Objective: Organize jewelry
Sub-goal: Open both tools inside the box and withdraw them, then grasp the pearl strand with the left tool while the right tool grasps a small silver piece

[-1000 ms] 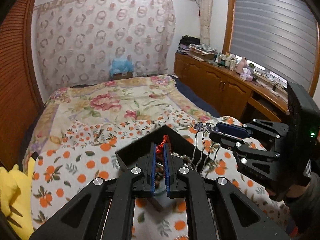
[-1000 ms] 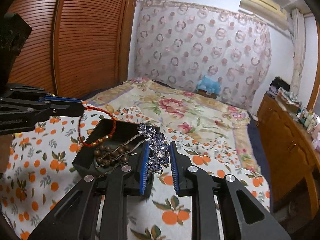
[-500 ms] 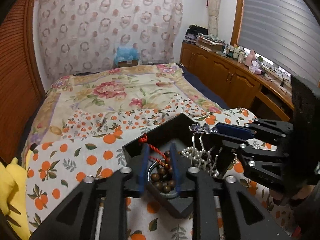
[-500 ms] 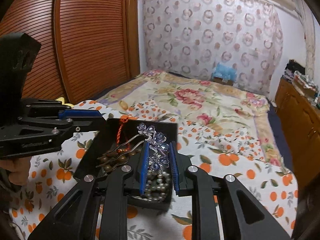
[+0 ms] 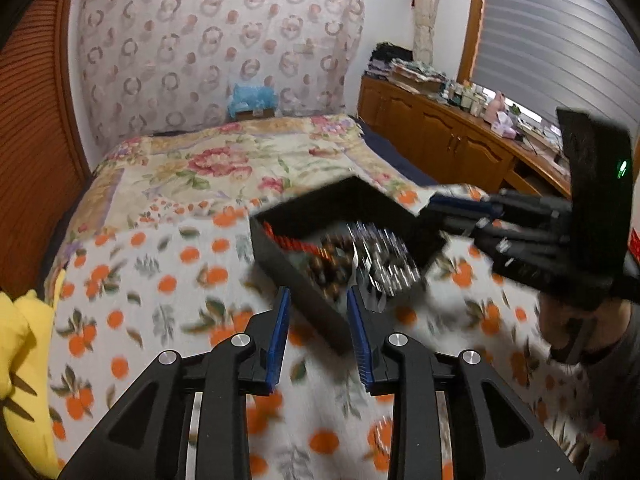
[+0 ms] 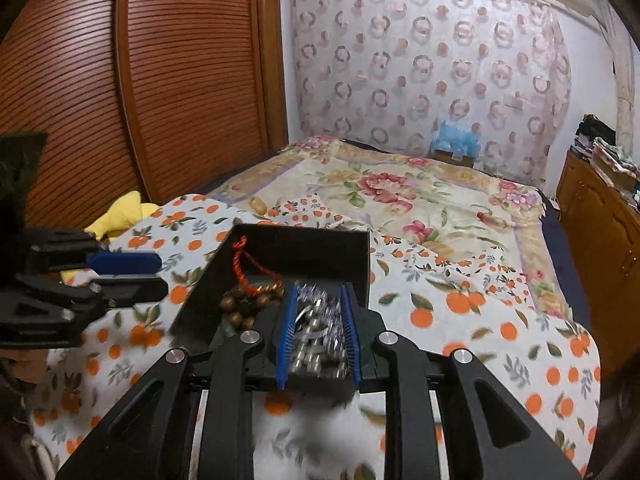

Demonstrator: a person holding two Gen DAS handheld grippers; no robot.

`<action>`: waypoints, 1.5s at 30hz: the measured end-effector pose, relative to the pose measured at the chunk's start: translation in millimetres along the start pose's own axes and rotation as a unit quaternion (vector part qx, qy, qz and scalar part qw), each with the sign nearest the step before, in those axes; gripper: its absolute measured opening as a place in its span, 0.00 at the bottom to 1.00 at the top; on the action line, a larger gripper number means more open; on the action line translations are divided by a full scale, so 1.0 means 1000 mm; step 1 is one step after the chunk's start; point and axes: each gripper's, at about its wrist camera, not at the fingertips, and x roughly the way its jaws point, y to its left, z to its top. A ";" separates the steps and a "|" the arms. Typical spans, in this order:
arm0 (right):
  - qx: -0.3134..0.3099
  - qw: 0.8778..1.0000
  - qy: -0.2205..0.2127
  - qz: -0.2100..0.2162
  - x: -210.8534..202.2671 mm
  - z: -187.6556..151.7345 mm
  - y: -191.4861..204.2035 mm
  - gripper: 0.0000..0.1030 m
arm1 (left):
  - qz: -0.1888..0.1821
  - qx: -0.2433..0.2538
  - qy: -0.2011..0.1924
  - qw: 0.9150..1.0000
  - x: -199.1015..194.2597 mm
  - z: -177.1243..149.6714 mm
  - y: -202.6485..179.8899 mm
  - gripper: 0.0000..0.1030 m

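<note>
A black jewelry box (image 5: 296, 280) (image 6: 304, 248) sits on the orange-print cover. Inside lie a red cord bracelet (image 5: 298, 245) (image 6: 246, 270), brown beads (image 5: 326, 266) (image 6: 236, 306) and pearls. A silver hairpin with blue flowers (image 5: 380, 258) (image 6: 318, 310) shows blurred, low in the box. It sits between the pads of my right gripper (image 6: 318, 320), loose and sliding down. In the left wrist view that right gripper (image 5: 436, 216) reaches over the box's right wall. My left gripper (image 5: 318, 316) (image 6: 160, 272) is open and empty, just short of the box's near corner.
The box rests on a bed with a floral quilt (image 6: 400, 192). A yellow soft toy (image 5: 20, 340) lies at the left edge. Wooden cabinets (image 5: 440, 136) line the right wall and a slatted wardrobe door (image 6: 140, 80) stands at the left. A hand (image 5: 572, 332) holds the right gripper.
My left gripper opened, dropped the red bracelet into the box and drew back toward its near corner. The hairpin sank lower between the right pads, and its prongs no longer stick out to the left.
</note>
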 end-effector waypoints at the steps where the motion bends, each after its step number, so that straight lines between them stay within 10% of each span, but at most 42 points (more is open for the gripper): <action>1: 0.002 1.000 0.003 0.005 -0.007 -0.005 0.000 0.24 | -0.003 0.001 0.005 1.000 -0.001 -0.008 -0.001 0.27; 17: 0.002 0.995 0.093 0.020 -0.054 -0.104 0.018 0.24 | -0.052 0.016 0.060 0.997 -0.001 -0.075 -0.034 0.27; 45: 0.041 0.995 0.088 0.024 -0.060 -0.118 0.004 0.04 | -0.052 0.075 0.084 0.992 0.008 -0.088 -0.075 0.26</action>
